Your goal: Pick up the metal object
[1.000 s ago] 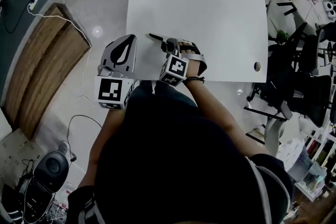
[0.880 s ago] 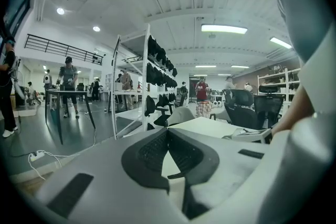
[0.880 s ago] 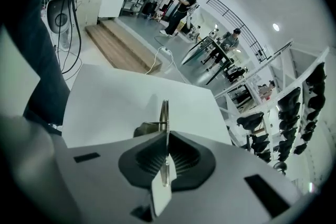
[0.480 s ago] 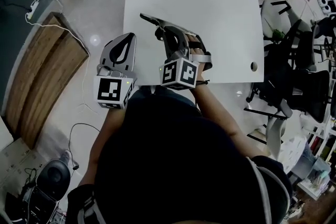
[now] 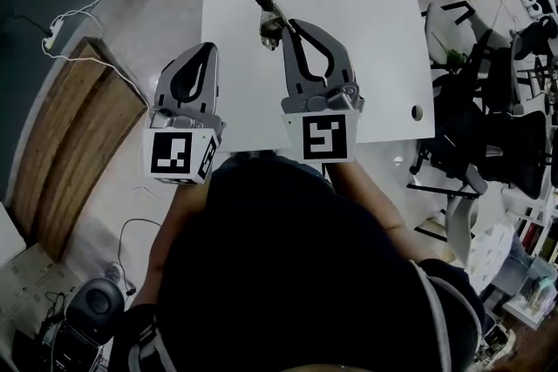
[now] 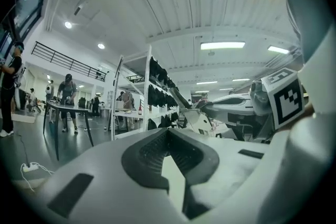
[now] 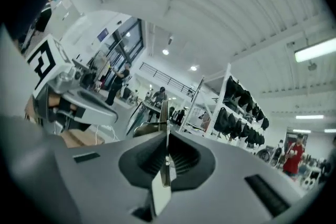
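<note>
Since the metal object is already pinched edge-on in my right tool, I judge the pick-up to be essentially done. It is a thin bright blade with a dark handle running away from me. In the right gripper view the blade stands upright between the ribbed pads, pressed from both sides, with its upper part standing clear of the jaws. It sits above the far edge of the white table, and with open room showing beyond it, I take it to be off the surface. What I think is left is only to keep it steady, or raise it a little more.

My left tool is beside the right one, its jaws pressed together on nothing.

No container shows on the table, so nothing is waiting to receive the object.
</note>
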A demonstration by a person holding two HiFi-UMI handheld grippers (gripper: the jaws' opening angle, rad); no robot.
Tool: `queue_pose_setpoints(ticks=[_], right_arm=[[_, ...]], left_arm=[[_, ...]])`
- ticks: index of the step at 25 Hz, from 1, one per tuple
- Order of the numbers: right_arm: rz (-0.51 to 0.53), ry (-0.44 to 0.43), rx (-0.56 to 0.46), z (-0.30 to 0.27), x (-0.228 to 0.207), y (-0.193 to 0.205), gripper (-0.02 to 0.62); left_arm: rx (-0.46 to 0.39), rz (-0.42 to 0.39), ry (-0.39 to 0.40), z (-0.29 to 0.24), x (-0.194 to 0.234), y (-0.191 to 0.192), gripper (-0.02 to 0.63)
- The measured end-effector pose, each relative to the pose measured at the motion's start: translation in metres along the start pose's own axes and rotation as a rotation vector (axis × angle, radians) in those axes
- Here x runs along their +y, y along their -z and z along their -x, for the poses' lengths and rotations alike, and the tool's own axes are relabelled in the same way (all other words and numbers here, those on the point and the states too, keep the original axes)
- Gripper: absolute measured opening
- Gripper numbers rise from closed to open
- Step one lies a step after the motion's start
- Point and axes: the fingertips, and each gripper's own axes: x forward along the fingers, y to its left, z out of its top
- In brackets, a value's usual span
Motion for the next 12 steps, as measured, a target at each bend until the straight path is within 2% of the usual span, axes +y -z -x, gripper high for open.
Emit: queue_pose_setpoints(ticks=[3, 5, 8, 12], right_arm=[[-0.206, 0.047, -0.088, 0.007, -0.017, -0.013, 0.028], [-0.299, 0.058, -0.108, 0.010, -0.024, -0.014, 0.028], [-0.396, 0.067, -0.116, 0.015, -0.031, -0.009, 0.028], [-0.448, 0.068, -0.104, 0.022, -0.034, 0.000, 0.028]], left_arm=[[-0.040, -0.010, -0.010, 0.000, 0.000, -0.019, 0.024], [-0.063, -0.016, -0.018, 0.002, 0.001, -0.029, 0.024], [-0.082, -0.026, -0.027, 0.004, 0.000, -0.038, 0.023], [-0.084, -0.034, -0.024, 0.003, -0.006, -0.041, 0.023]])
